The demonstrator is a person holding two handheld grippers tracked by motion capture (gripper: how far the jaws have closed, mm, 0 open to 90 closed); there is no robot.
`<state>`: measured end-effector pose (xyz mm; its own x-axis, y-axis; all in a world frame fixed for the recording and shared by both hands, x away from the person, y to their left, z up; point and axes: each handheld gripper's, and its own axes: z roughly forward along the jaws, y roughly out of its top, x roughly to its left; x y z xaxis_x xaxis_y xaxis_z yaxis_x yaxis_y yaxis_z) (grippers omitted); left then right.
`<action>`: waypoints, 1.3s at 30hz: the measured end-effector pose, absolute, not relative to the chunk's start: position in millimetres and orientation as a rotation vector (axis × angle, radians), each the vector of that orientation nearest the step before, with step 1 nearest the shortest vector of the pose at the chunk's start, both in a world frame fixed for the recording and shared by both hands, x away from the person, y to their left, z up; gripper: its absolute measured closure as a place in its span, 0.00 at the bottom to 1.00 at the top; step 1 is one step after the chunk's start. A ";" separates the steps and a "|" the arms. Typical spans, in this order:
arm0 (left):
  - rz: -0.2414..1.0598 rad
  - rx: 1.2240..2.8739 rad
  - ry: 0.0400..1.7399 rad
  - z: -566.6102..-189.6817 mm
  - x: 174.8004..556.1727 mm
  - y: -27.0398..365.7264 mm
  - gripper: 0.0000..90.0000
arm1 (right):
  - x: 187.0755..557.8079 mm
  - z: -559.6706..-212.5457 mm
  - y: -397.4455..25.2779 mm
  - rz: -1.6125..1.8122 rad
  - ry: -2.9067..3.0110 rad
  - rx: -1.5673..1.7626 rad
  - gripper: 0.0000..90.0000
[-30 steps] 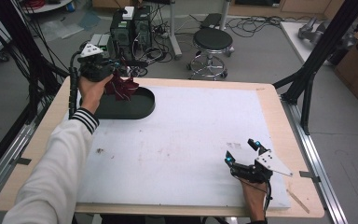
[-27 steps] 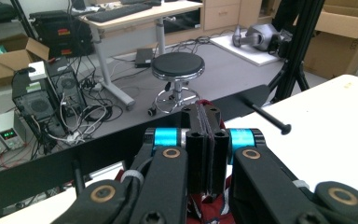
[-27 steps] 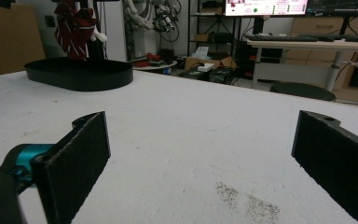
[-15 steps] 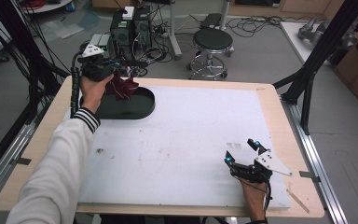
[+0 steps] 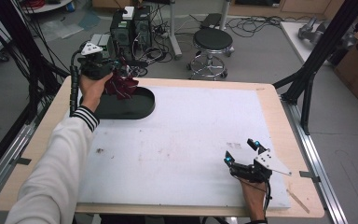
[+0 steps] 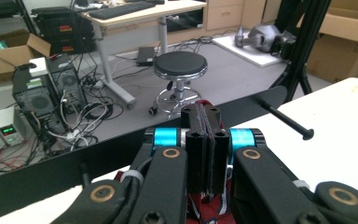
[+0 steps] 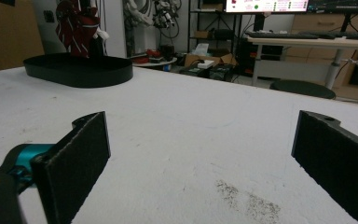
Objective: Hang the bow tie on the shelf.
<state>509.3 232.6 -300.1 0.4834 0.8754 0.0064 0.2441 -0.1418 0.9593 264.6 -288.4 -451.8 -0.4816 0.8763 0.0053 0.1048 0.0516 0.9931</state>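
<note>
Far left corner of the tabletop (image 5: 270,112): left claw (image 5: 119,70) pinching a dark red cloth (image 5: 121,86) with white stripes, dangling just above a black oval tray (image 5: 135,106). No readable writing on cloth or tray. Near right corner: right claw (image 5: 241,152) spread wide, nothing between the pads, resting low over the white mat (image 5: 191,140). Faint dirty smudge (image 7: 247,198) just ahead.
</note>
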 end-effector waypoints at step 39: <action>0.659 1.639 0.737 -270.1 463.6 241.3 0.11 | 263.8 -452.3 -289.6 1.504 1.658 0.997 0.04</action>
<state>463.6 241.3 -270.1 0.6437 0.7646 0.0311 0.1164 -0.1380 0.9836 263.8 -289.6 -452.3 -0.4778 0.8784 0.0111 0.0962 0.0397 0.9946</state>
